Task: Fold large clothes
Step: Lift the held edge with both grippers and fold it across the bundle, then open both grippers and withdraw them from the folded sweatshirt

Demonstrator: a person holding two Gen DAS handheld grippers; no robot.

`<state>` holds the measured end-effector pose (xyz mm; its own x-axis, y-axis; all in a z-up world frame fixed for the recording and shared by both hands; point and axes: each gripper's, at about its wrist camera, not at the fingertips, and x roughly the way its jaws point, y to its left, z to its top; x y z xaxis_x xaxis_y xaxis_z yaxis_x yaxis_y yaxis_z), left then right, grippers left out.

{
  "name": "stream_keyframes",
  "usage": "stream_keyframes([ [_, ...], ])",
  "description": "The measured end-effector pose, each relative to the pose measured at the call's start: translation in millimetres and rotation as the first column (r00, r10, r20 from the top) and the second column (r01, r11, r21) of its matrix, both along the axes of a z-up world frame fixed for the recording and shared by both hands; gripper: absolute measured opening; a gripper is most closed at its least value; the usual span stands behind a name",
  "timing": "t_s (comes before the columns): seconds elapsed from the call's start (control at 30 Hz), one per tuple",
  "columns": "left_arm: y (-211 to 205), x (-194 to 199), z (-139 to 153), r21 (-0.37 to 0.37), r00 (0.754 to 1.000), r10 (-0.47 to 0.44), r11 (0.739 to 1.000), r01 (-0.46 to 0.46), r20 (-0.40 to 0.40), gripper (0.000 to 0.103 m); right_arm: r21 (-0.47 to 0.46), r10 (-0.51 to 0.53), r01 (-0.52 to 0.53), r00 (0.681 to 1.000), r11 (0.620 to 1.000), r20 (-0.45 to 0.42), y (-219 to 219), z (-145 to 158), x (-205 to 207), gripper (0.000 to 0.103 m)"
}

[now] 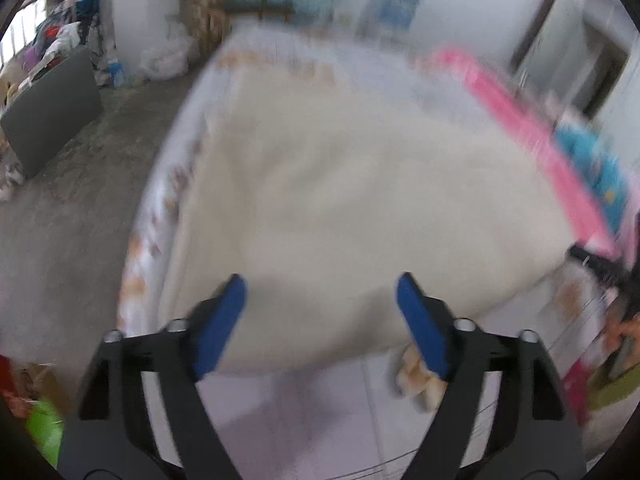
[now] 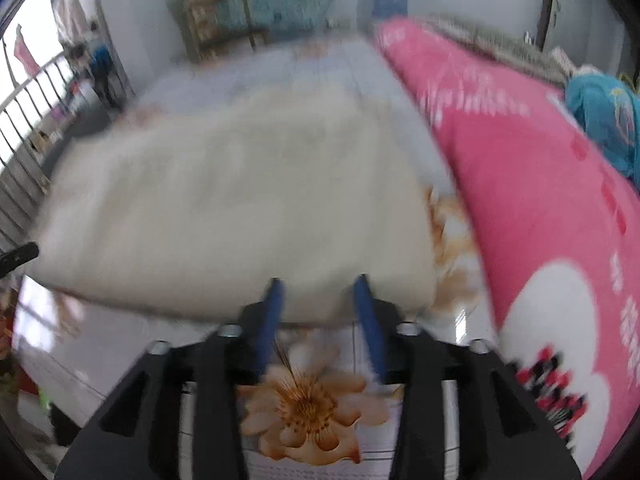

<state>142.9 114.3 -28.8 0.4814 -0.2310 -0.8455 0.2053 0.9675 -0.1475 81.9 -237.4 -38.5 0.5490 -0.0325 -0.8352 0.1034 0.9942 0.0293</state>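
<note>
A large cream cloth (image 1: 340,208) lies spread and folded on the bed, blurred in both views; it shows in the right wrist view as cream cloth (image 2: 240,208). My left gripper (image 1: 320,296) hangs over its near edge with the blue pads (image 1: 220,320) wide apart and nothing between them. My right gripper (image 2: 318,292) stands at the cloth's near edge, close to its right corner, with its blue pads (image 2: 366,312) parted; no cloth is pinched between them.
The bed sheet (image 2: 308,404) is pale with orange flowers. A pink quilt (image 2: 540,200) runs along the right side, with a blue garment (image 2: 604,120) beyond it. Concrete floor (image 1: 68,208) and a grey board (image 1: 52,120) lie left of the bed. A wooden rack (image 2: 216,20) stands at the far wall.
</note>
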Motion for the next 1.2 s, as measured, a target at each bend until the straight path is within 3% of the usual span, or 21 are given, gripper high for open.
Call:
stream_keyframes([
  [0.1, -20, -12, 7, 0.157, 0.997, -0.010, 0.988, -0.003, 0.080, 0.082, -0.102, -0.021, 0.022, 1.000, 0.995, 0.015, 19, 5, -7, 0.045],
  [0.13, -22, -16, 12, 0.163, 0.996, -0.014, 0.987, -0.001, 0.090, 0.082, -0.122, -0.028, 0.032, 0.999, 0.992, 0.033, 26, 11, -12, 0.048],
  [0.2, -24, -25, 25, 0.128, 0.994, -0.009, 0.992, -0.006, 0.112, 0.082, -0.103, -0.016, 0.024, 0.996, 0.994, 0.084, 36, 22, -24, 0.060],
  [0.27, -24, -31, 34, 0.099, 0.991, -0.003, 0.995, -0.010, 0.136, 0.084, -0.091, 0.003, 0.010, 0.990, 0.996, 0.143, 50, 31, -38, 0.079],
  [0.43, -34, -71, 61, 0.046, 0.977, 0.024, 0.998, -0.034, 0.210, 0.093, -0.130, 0.079, -0.049, 0.968, 0.990, 0.237, 89, 50, -70, 0.095],
  [0.67, -64, -105, 71, 0.039, 0.965, 0.042, 0.998, -0.054, 0.260, 0.095, -0.168, 0.089, -0.041, 0.953, 0.985, 0.290, 123, 63, -96, 0.097],
  [0.97, -82, -121, 74, 0.048, 0.962, 0.060, 0.996, -0.075, 0.268, 0.095, -0.140, 0.068, -0.024, 0.945, 0.990, 0.321, 127, 71, -112, 0.097],
  [1.2, -97, -123, 78, 0.171, 0.944, 0.091, 0.973, -0.152, 0.318, 0.095, -0.089, 0.043, -0.021, 0.968, 0.996, 0.249, 118, 58, -108, 0.097],
])
